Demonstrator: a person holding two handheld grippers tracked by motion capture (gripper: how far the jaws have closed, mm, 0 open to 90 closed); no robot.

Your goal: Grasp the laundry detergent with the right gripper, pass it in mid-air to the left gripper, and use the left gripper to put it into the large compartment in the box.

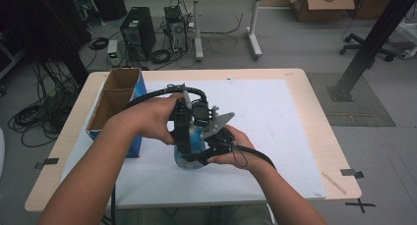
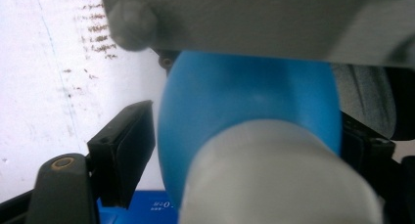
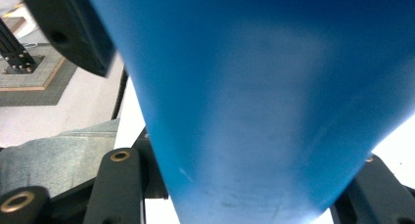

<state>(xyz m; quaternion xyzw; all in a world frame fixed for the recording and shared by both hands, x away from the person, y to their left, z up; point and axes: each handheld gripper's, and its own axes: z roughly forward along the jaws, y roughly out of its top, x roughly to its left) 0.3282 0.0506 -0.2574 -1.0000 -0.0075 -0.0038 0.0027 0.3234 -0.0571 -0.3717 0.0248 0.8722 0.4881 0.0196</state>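
Standing at the table's near middle, the blue bottle [image 1: 196, 141] with its white cap [image 2: 274, 180] is clamped low on its body by the right gripper [image 1: 209, 154]. The left gripper [image 1: 183, 136] has its jaws either side of the neck, one pad visibly off it. Smooth, rigid plastic looks light but slippery, so I would grip the cap squarely.

in the high view the blue bottle [image 1: 195, 147] at frame centre is mostly covered by both hands and the grippers; its top cannot be made out. in the left gripper view the bottle's white cap [image 2: 279, 177] is blurred and cut off at the bottom edge, and the blurred grey plate [image 2: 254, 18] hides the bottle's far end. in the right gripper view the bottle [image 3: 264, 111] runs past the top and bottom edges, hiding the jaw tips, so contact cannot be told.
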